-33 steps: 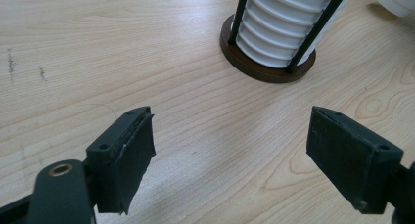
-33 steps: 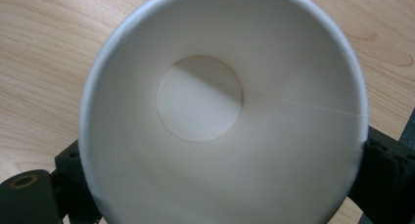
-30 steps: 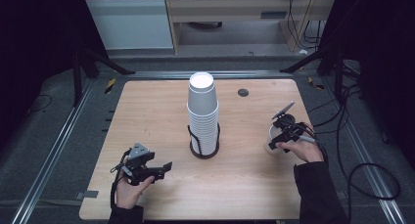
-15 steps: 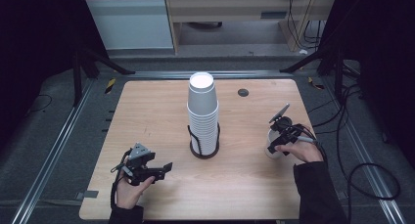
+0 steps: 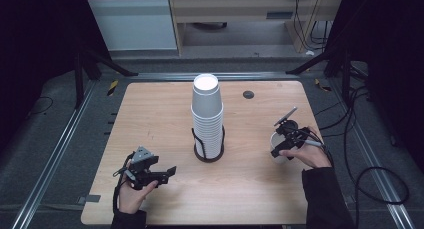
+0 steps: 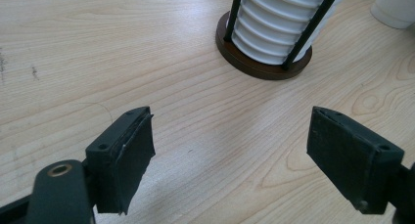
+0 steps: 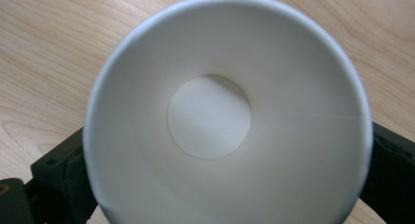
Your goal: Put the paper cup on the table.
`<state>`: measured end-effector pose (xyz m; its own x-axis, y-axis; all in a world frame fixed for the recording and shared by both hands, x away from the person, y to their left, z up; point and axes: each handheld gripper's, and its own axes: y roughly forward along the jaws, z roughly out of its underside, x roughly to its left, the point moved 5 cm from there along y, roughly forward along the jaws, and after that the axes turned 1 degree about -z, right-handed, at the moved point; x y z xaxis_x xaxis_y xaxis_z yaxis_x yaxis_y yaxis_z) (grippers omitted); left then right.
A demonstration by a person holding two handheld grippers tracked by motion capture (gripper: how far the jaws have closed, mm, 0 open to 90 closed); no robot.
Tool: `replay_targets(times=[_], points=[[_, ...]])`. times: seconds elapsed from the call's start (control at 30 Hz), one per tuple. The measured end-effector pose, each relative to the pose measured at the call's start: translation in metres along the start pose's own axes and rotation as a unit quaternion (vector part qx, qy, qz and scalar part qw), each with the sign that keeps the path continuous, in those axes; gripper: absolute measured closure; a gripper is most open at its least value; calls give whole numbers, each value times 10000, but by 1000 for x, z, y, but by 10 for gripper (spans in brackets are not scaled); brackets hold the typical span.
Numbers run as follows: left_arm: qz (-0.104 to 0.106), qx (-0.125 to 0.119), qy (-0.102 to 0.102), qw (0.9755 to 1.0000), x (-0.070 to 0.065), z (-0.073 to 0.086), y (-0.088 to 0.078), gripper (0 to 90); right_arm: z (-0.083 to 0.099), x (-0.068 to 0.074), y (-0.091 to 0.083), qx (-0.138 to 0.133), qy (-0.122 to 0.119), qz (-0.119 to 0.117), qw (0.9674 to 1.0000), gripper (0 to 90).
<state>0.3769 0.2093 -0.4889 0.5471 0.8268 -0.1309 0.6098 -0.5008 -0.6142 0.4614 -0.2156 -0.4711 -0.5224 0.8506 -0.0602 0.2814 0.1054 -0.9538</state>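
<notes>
Overall, the wooden table (image 5: pixel 150 114) carries a tall stack of white paper cups (image 5: pixel 206 114), upside down inside a black wire holder (image 5: pixel 208 151) with a round dark base, at mid-table. A small dark disc (image 5: pixel 248 94) lies near the far edge, well apart from the stack.

One single cup (image 5: pixel 278 151) stands upright on the table at the right side, mouth up. The right gripper (image 5: pixel 285 139) straddles it: in the right gripper view the cup (image 7: pixel 225 116) sits between the two black jaws, which have just been opening and now stand apart on either side of the wall, so I judge the cup released (contact at the pads is hidden below the rim).

The left gripper (image 5: pixel 165 175) hovers over bare wood at the near left, jaws wide apart with nothing between them.

Risk noted: the cup is light, and the jaws sit close to its wall. A withdrawal that drags sideways could catch the rim and tip it or slide it toward the table's right edge.
</notes>
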Motion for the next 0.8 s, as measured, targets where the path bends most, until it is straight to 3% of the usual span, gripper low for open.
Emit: replay_targets(times=[0.27,0.5,0.63,0.8], points=[[14,-9,-6,10000,0,0,0,163,-3,1,-12,-491,28,-59,9988,9],[-8,-33,-29,10000,1,0,-1,162,-5,2,-27,-1085,116,44,9940,9],[-47,-57,-36,10000,1,0,-1,163,-4,2,-39,-1692,179,214,9852,11],[-82,-127,-63,9999,3,-1,-2,163,0,6,-50,-2280,282,250,9729,12]])
